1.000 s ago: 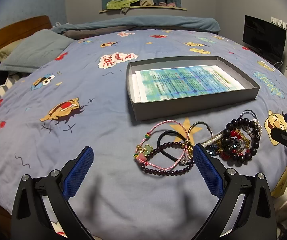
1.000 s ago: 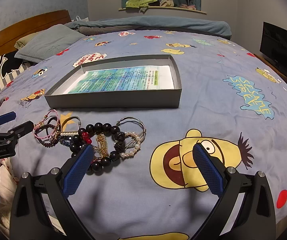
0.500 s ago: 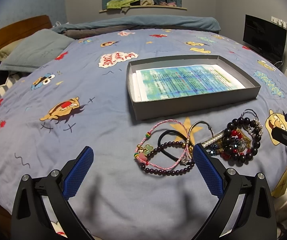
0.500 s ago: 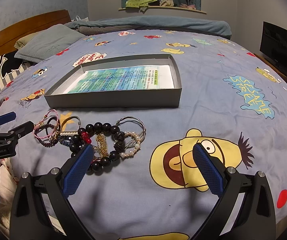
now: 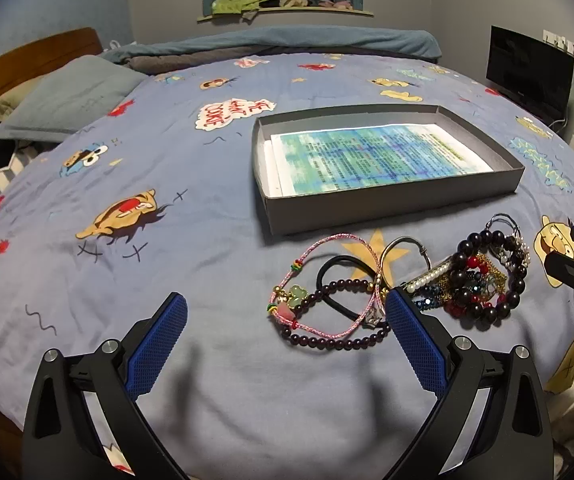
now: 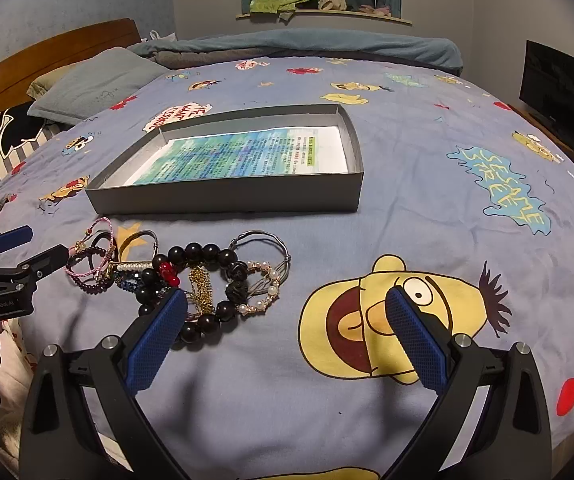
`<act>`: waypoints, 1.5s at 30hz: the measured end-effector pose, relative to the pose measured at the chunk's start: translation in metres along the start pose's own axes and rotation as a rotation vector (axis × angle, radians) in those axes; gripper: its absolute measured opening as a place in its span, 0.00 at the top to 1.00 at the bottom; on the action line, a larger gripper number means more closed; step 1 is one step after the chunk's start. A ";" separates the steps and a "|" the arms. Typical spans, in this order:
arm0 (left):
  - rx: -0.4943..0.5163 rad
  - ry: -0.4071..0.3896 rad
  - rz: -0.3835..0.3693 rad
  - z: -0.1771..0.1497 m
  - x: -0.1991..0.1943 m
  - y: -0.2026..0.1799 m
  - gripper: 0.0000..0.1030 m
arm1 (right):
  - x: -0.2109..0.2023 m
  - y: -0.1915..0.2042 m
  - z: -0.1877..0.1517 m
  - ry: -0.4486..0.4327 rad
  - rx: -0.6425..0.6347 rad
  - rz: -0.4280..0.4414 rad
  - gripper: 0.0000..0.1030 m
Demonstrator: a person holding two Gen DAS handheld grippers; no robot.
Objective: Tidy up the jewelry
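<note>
Your left gripper [image 5: 286, 330] hangs over the near edge of the bed [image 5: 191, 168] with its blue-padded fingers spread wide and nothing between them; your right gripper [image 6: 287, 326] hangs beside it, likewise spread wide and holding nothing. The jewelry lies in a loose row on the bedspread, near the bed's near edge and just in front of the grey box [image 5: 387, 204]. At the row's left end, a pink cord bracelet [image 5: 327, 280] overlaps a dark purple bead bracelet [image 5: 339, 342] and a black hair tie [image 5: 337, 288]. A thin metal hoop [image 5: 405, 248] lies next to them. At the right end, a large black bead bracelet [image 6: 201, 280] rings a tangle of gold chain [image 6: 203, 286], with red beads [image 6: 169, 272] and a pearl strand [image 6: 261, 292] touching it. The shallow box stands open, well apart from the bed's far edge, and holds a printed blue-green sheet [image 6: 239, 156] flat on its floor. A grey pillow [image 5: 67, 98] rests at the bed's far left corner.
</note>
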State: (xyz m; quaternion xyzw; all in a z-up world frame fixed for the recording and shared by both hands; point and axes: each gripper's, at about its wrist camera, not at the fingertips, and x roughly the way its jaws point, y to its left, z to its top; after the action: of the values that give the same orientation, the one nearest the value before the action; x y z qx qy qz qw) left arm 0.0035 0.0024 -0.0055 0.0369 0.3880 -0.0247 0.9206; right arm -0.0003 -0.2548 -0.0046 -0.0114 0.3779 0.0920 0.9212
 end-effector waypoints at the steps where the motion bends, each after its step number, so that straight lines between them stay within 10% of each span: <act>1: 0.001 0.001 0.001 0.000 0.001 0.000 0.05 | 0.000 0.000 0.000 0.001 0.001 0.000 0.05; 23: -0.003 -0.023 -0.018 0.005 0.010 0.014 0.07 | 0.005 0.015 0.001 -0.008 -0.056 0.062 0.06; 34: 0.029 0.011 -0.084 0.006 0.024 0.016 0.42 | 0.019 0.022 0.003 0.040 -0.077 0.107 0.48; 45: 0.087 0.045 -0.139 0.015 0.046 0.006 0.59 | 0.028 0.025 0.005 0.065 -0.080 0.137 0.67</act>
State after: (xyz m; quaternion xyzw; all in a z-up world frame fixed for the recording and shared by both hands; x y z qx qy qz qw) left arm 0.0466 0.0067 -0.0274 0.0502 0.4089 -0.1046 0.9052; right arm 0.0178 -0.2249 -0.0196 -0.0252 0.4038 0.1694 0.8987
